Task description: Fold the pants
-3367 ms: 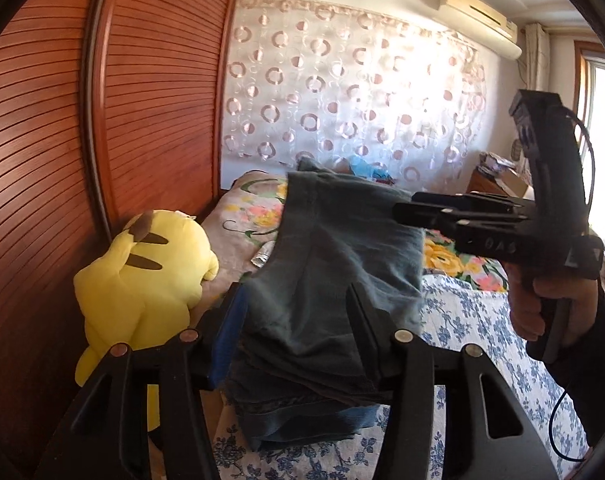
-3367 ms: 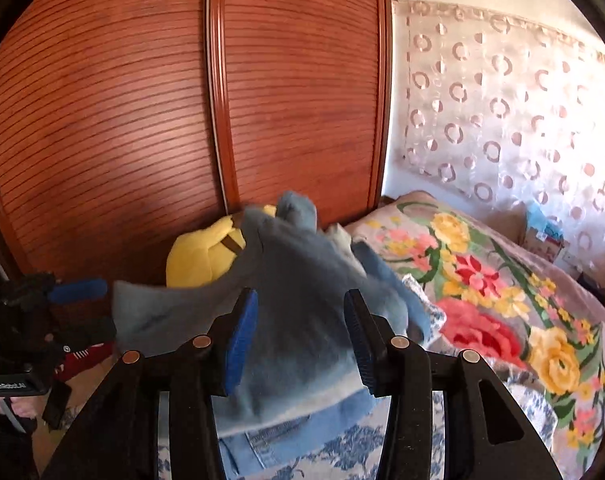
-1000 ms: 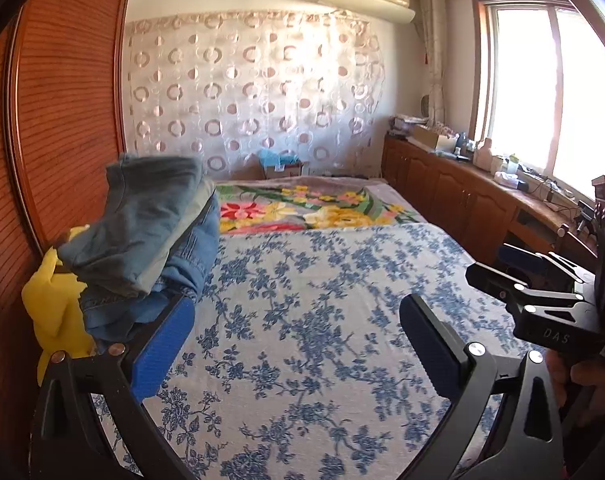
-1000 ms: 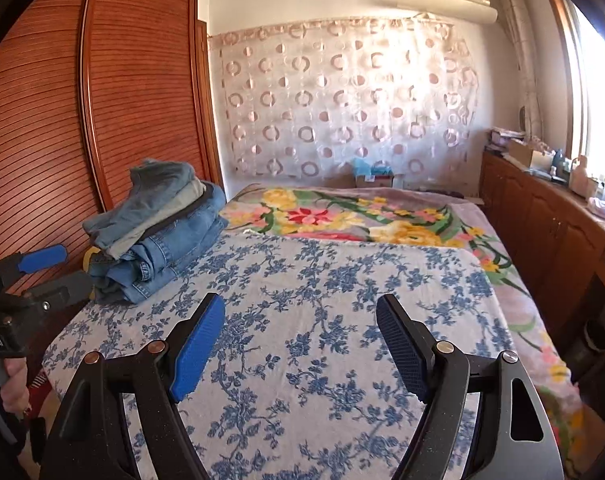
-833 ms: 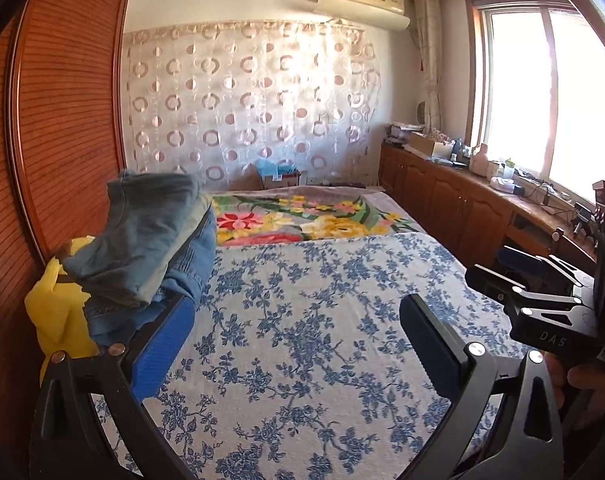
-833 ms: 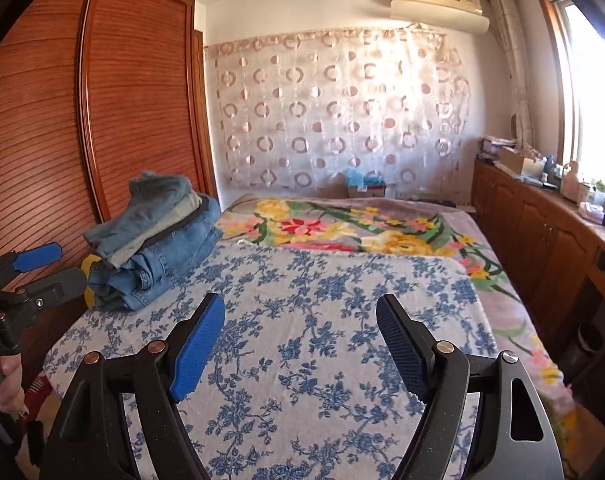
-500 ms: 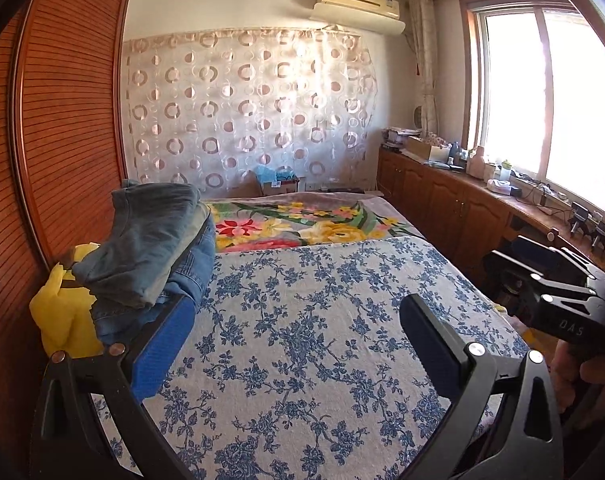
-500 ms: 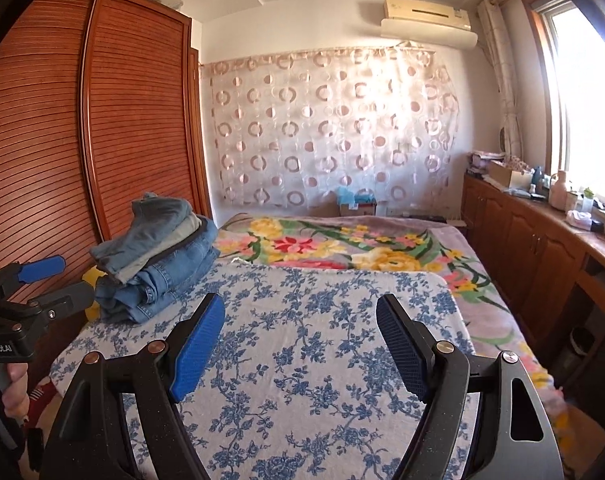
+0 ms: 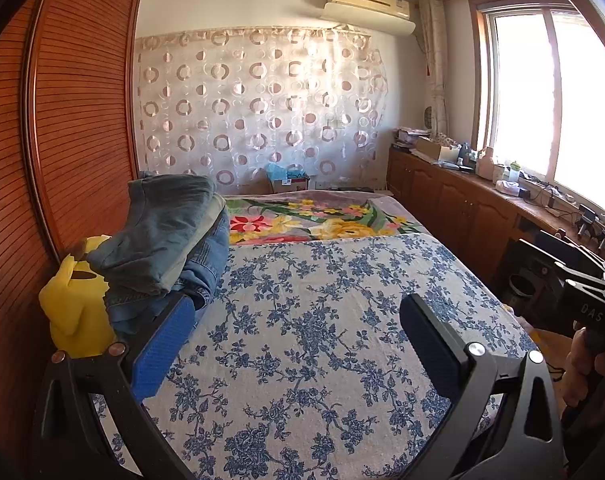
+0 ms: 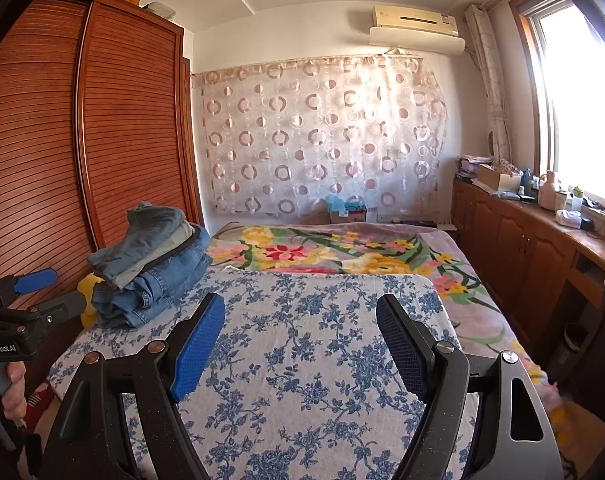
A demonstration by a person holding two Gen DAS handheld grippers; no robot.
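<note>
Looking through your left wrist view, you hold the left gripper [image 9: 298, 344] with jaws spread wide and grasping nothing, low over the flowered bedspread [image 9: 322, 320]. The folded pants [image 9: 162, 236] sit at middle left, topping a stack of jeans beside a yellow plush toy [image 9: 72, 312], likely parked at the bed's edge to keep the middle free. In your right wrist view, the right gripper [image 10: 302, 344] is likewise released and bare; the pants [image 10: 146, 240] lie at left by the wardrobe [image 10: 102, 140], so the folding looks finished.
</note>
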